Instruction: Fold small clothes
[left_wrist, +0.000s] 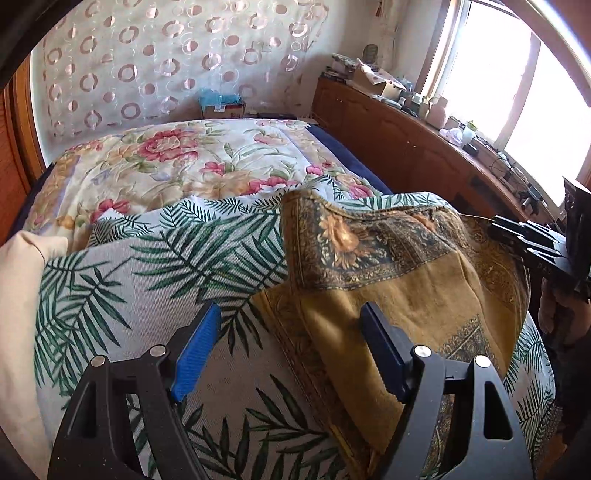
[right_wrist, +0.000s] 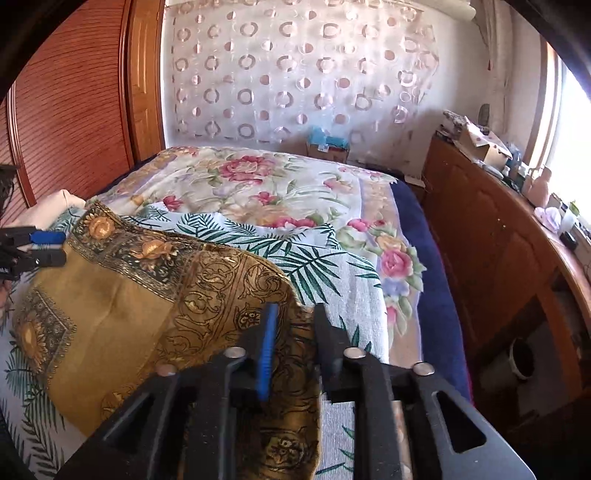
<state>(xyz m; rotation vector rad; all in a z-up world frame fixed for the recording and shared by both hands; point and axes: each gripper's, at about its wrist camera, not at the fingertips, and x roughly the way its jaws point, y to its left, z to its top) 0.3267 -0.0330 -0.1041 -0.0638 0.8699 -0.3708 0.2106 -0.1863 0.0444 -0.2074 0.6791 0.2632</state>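
A mustard-gold cloth with dark ornate flower borders (left_wrist: 406, 273) lies rumpled on a palm-leaf sheet (left_wrist: 147, 266) on the bed; it also shows in the right wrist view (right_wrist: 122, 295). My left gripper (left_wrist: 291, 317) is open just above the cloth's left edge, one finger over the sheet and one over the cloth. My right gripper (right_wrist: 293, 314) is open with a narrow gap, its jaws on either side of the cloth's raised right edge. The right gripper also shows at the right edge of the left wrist view (left_wrist: 524, 236). The left gripper also shows at the left edge of the right wrist view (right_wrist: 48, 247).
A floral quilt (left_wrist: 192, 162) covers the far bed. A cream pillow (left_wrist: 22, 266) lies at left. A wooden cabinet (right_wrist: 491, 243) topped with clutter runs along the right under a window. A wooden wardrobe (right_wrist: 70, 110) stands left. A box (right_wrist: 328, 146) sits by the curtained wall.
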